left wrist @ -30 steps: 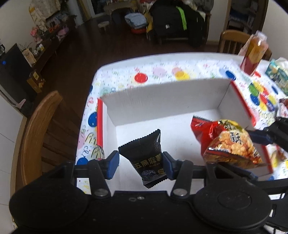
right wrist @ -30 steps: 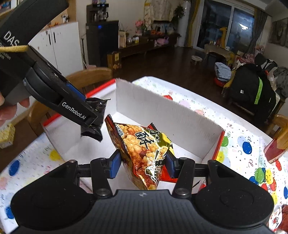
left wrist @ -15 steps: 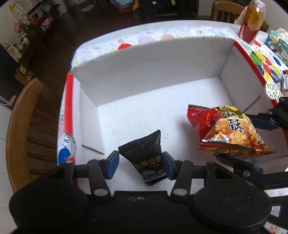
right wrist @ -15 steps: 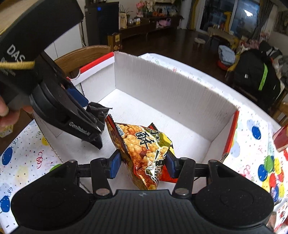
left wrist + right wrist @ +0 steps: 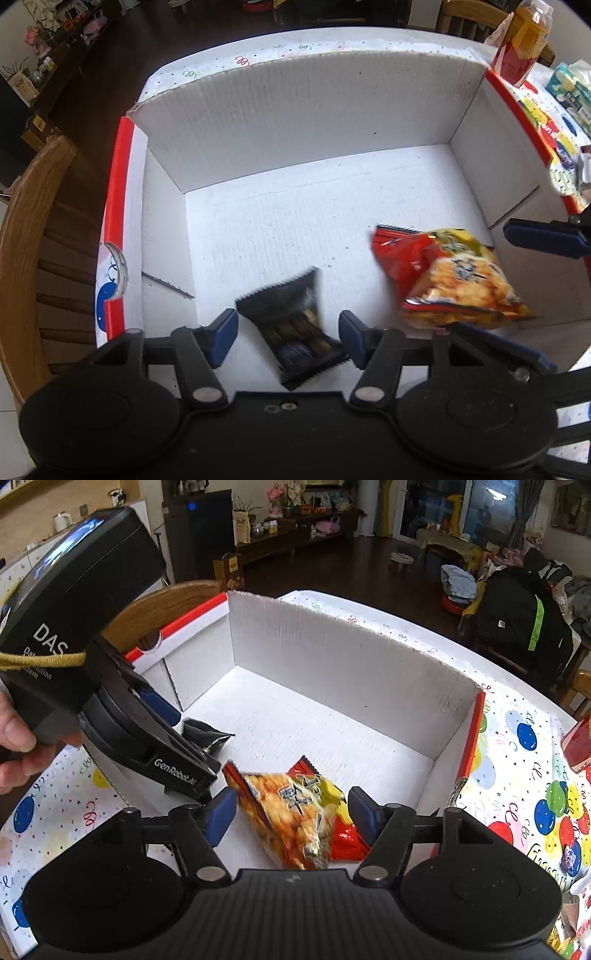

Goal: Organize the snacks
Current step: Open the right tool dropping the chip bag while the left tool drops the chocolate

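Left tool [image 5: 287,334] has its blue pads spread, with the black snack packet [image 5: 295,332] lying loose between them, clear of both pads, inside the white cardboard box [image 5: 314,122]. Right tool [image 5: 291,812] is likewise spread; the red-and-yellow snack bag [image 5: 295,812] sits between its pads, with a gap visible at each side

Legible writing, right wrist view: the left tool housing reads "DAS" in large white letters, and its finger arm reads "GenRobot.AI". Smaller lines under "DAS" are partly hidden by a yellow elastic band [image 5: 40,661]. Characters on both packets are blurred and cannot be read

Black packet: dark wrapper, serrated end seals, yellowish print. Bag: red serrated top, yellow panel, picture of orange puffed pieces. Both are over the box floor near its front edge, the bag to the right of the packet

Right wrist view alone shows a person's hand [image 5: 14,734] gripping the left tool and the balloon-print cloth on the desk [image 5: 535,775]. Left wrist view alone shows an orange-and-red carton [image 5: 521,40] beyond the box's far right corner
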`<state>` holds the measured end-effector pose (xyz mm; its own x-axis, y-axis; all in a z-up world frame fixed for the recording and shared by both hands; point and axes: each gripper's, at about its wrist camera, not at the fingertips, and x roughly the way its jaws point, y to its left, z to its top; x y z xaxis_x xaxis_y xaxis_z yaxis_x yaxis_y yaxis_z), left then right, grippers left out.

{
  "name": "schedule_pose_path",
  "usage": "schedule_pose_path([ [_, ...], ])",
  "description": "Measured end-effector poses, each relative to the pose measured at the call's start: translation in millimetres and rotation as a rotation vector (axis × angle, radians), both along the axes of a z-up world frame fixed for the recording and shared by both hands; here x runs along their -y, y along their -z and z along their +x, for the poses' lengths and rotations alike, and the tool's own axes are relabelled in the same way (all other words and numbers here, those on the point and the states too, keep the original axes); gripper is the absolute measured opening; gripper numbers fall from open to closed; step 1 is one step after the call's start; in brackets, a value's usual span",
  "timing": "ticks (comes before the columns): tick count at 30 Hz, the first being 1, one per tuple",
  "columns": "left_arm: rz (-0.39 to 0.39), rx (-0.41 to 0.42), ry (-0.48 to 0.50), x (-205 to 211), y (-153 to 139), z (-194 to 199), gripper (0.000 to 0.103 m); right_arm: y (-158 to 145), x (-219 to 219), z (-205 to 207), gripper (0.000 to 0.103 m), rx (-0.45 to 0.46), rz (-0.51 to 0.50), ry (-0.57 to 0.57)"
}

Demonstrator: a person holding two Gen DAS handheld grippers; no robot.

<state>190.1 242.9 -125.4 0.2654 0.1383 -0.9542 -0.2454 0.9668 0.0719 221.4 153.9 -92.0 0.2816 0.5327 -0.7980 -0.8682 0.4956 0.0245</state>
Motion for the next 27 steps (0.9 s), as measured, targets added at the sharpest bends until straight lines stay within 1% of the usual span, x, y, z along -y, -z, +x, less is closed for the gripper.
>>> schedule_pose_path([
  [4,-0.006,0.017,0.004,2.1,-6.7,-3.5,0.070,-7.3,6.8,0.5,0.067,-0.016,0.026,0.023],
  [5,-0.002,0.023,0.001,2.9,-9.3,-4.7,0.073,-9.5,8.7,0.1,0.071,-0.019,0.033,0.029],
  [6,0.011,0.029,-0.006,3.7,-12.8,-6.8,0.081,-12.0,12.1,-0.3,0.073,-0.018,0.042,0.038],
  [7,0.018,0.041,-0.009,3.8,-15.9,-8.8,0.084,-14.1,15.0,-0.6,0.075,-0.017,0.051,0.046],
  [14,0.011,0.130,-0.040,1.9,-42.4,-27.1,0.085,-35.6,40.9,-6.2,0.076,-0.027,0.117,0.088],
  [17,0.006,0.177,-0.043,4.8,-56.7,-35.9,0.086,-47.3,52.7,-11.6,0.082,-0.025,0.146,0.105],
  [18,0.007,0.192,-0.042,6.6,-61.3,-38.4,0.086,-51.8,57.3,-13.6,0.082,-0.022,0.153,0.112],
  [27,0.006,0.348,0.027,48.4,-108.1,-61.1,0.088,-83.2,102.9,-33.9,0.082,-0.014,0.225,0.179],
])
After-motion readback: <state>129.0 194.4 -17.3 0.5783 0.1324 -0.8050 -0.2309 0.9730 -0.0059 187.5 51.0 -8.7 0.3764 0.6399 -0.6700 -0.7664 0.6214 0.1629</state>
